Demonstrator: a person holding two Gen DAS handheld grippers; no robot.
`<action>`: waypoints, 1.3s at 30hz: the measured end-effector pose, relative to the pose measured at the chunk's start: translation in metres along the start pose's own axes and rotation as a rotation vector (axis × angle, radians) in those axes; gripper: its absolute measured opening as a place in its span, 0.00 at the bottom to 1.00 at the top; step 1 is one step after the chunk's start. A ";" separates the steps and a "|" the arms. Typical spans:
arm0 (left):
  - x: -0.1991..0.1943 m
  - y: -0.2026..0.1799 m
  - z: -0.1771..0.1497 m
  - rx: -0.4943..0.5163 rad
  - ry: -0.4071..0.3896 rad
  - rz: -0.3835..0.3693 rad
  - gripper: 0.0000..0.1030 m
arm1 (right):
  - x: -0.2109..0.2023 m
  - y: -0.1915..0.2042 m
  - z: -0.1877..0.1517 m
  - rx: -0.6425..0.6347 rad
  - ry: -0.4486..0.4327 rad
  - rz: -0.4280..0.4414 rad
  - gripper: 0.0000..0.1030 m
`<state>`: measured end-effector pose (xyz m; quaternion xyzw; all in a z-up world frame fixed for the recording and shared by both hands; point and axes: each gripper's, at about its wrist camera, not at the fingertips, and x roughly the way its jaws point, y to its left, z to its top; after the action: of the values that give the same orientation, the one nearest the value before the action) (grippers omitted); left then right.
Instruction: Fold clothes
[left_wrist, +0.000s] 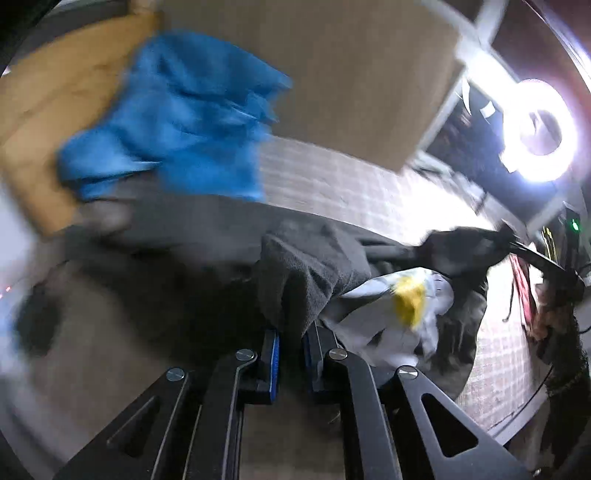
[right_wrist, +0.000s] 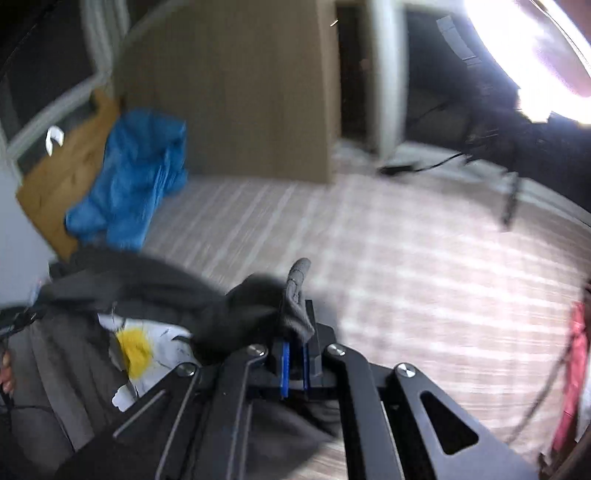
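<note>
Dark grey garment (left_wrist: 310, 266) is pinched by both hand-held grippers, left (left_wrist: 291, 343) and right (right_wrist: 295, 332); only the left view shows a ring light (left_wrist: 539, 129).

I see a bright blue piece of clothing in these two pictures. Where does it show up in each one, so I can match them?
Left wrist view: the blue garment is upper left, draped against a brown cardboard sheet.
Right wrist view: the blue garment is at left, above the middle, on the same cardboard sheet.
Shared landmark: the white cloth with a yellow patch, lying among dark grey clothing.
</note>
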<state>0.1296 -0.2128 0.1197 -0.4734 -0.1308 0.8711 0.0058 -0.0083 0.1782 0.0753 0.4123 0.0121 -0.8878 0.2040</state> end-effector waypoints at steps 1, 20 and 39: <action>-0.016 0.011 -0.014 -0.024 0.001 0.029 0.08 | -0.018 -0.015 -0.001 0.031 -0.032 -0.024 0.04; 0.012 -0.064 0.007 0.283 0.082 0.053 0.51 | -0.023 -0.037 -0.078 0.058 0.232 -0.184 0.49; 0.158 -0.366 -0.082 1.198 0.487 -0.240 0.04 | -0.159 -0.098 -0.200 0.547 0.136 -0.372 0.52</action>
<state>0.0686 0.1799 0.0329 -0.5540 0.3299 0.6544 0.3950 0.1921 0.3618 0.0461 0.5009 -0.1377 -0.8506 -0.0810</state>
